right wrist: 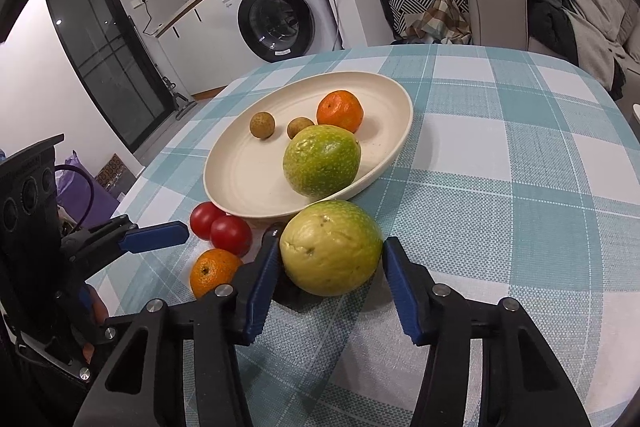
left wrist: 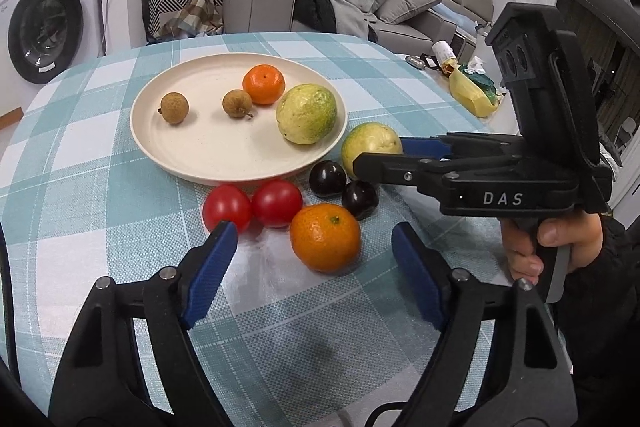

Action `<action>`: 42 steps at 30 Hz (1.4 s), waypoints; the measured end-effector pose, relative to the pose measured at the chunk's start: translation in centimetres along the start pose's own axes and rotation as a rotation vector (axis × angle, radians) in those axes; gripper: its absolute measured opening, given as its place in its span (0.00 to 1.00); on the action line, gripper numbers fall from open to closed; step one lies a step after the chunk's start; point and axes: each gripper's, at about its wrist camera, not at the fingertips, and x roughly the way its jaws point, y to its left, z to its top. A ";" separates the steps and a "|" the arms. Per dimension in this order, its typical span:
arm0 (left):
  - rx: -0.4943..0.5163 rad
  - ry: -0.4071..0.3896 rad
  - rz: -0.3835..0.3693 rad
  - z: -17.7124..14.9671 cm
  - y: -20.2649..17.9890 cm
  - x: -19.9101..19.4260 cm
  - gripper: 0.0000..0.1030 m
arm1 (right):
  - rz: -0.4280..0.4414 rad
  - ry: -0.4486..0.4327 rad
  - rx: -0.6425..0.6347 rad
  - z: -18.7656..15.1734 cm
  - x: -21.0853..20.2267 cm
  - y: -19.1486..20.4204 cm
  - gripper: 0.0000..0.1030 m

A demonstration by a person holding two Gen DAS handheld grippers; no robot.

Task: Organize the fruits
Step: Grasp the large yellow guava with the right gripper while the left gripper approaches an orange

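Partly hidden: dark plums [left wrist: 328,178] behind right gripper [right wrist: 330,259], fingers straddling guava [right wrist: 331,247], contact unclear; left gripper [left wrist: 316,247] fingers spread

4 fruits on the plate [left wrist: 168,147], 6 fruits [left wrist: 325,243] before it

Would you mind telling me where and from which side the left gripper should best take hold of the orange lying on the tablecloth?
Probably across its widest middle, coming straight down from the near side. The orange is round, stem up, and sits just ahead of the left gripper, whose open fingers already stand either side of it. A tomato and a dark plum crowd its far side, so close on its left and right flanks.
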 end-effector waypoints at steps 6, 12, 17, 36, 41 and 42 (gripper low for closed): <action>0.014 -0.007 -0.036 -0.2 -0.4 -0.3 0.65 | -0.010 -0.030 0.000 0.1 -0.5 0.0 0.52; 0.026 0.031 -0.043 -0.4 -0.9 0.6 0.54 | -0.011 -0.035 0.010 0.2 -0.7 -0.2 0.52; 0.010 0.059 -0.035 -0.4 -0.8 1.3 0.47 | -0.009 -0.036 0.006 0.3 -0.7 -0.2 0.52; 0.001 0.036 -0.042 -0.2 -0.6 0.9 0.35 | 0.003 -0.064 -0.006 0.2 -1.2 0.2 0.52; -0.014 -0.005 -0.028 0.4 0.0 0.2 0.35 | 0.009 -0.130 0.002 0.4 -2.3 0.1 0.52; -0.017 -0.012 -0.022 0.6 0.1 0.1 0.35 | 0.010 -0.147 0.007 0.5 -2.6 0.0 0.52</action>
